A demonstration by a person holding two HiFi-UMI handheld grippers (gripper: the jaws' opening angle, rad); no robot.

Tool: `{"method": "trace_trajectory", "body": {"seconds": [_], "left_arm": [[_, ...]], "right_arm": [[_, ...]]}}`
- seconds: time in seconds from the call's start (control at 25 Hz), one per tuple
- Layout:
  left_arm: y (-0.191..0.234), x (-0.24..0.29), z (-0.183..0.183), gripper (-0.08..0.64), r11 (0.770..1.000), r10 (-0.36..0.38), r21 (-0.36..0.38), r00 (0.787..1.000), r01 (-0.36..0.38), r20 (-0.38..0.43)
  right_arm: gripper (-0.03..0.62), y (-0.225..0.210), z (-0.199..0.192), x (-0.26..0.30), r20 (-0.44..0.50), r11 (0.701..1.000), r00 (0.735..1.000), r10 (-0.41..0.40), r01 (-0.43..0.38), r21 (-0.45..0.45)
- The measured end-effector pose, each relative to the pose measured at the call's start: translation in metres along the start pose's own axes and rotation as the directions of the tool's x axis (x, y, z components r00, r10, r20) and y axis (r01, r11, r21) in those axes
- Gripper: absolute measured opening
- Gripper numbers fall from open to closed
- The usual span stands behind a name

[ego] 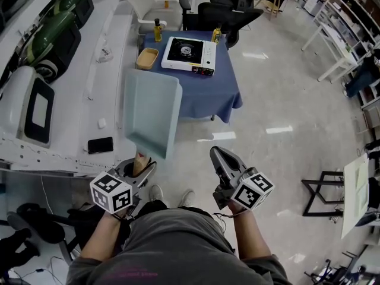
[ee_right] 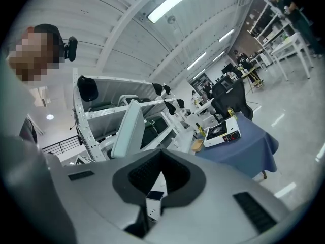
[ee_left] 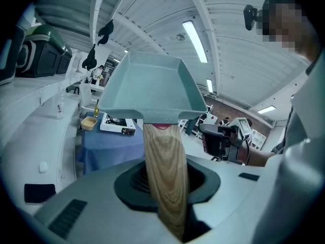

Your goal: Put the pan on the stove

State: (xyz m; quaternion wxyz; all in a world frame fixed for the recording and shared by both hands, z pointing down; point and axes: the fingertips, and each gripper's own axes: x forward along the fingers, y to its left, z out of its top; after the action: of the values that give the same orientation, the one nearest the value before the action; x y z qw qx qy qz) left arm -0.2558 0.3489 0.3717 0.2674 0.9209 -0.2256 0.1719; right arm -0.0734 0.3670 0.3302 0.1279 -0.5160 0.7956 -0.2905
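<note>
Left gripper view shows the left gripper clamped on the wood-grain handle of the pan. The handle runs out between the jaws. The teal, rectangular pan body sits just beyond the jaw tips, held clear in the air at frame centre.

In the head view the pan appears at centre left, directly above the left gripper, well apart from the stove. The right gripper, at lower centre, has its jaws together with nothing between them.

The stove is a white single-burner unit. It stands on a tabletop covered with a blue cloth, at upper centre. A tan dish lies just beside the stove on its left. A yellow bottle stands at the far left corner of the tabletop. Black office chairs stand behind the tabletop. A white workbench fills the left side of the frame and carries a black phone. The floor is pale and glossy.
</note>
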Motion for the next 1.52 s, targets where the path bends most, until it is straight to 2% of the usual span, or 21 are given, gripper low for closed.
{"method": "trace_trajectory", "body": {"seconds": [0.16, 0.44, 0.8, 1.2, 1.52], "left_arm": [[-0.017, 0.009, -0.003, 0.091, 1.0, 0.002, 0.004, 1.0, -0.002, 0.013], [-0.043, 0.027, -0.003, 0.089, 0.999, -0.031, -0.039, 0.998, 0.033, 0.049], [-0.054, 0.04, 0.006, 0.091, 1.0, -0.016, -0.001, 0.998, 0.016, 0.061], [-0.043, 0.051, 0.017, 0.091, 1.0, 0.01, -0.008, 0.997, -0.009, 0.079], [-0.031, 0.073, 0.032, 0.091, 1.0, 0.002, 0.0, 0.997, -0.002, 0.08]], "right_arm": [[0.003, -0.009, 0.004, -0.013, -0.005, 1.0, 1.0, 0.012, -0.012, 0.003], [0.003, -0.028, 0.009, -0.034, -0.009, 1.0, 1.0, 0.02, -0.02, 0.017], [0.003, -0.041, 0.015, -0.045, -0.001, 0.999, 1.0, 0.026, -0.026, 0.023], [0.003, -0.063, 0.019, -0.05, -0.005, 0.999, 1.0, 0.009, -0.009, 0.032], [0.003, -0.085, 0.027, -0.038, -0.009, 0.999, 1.0, -0.009, 0.009, 0.034]]}}
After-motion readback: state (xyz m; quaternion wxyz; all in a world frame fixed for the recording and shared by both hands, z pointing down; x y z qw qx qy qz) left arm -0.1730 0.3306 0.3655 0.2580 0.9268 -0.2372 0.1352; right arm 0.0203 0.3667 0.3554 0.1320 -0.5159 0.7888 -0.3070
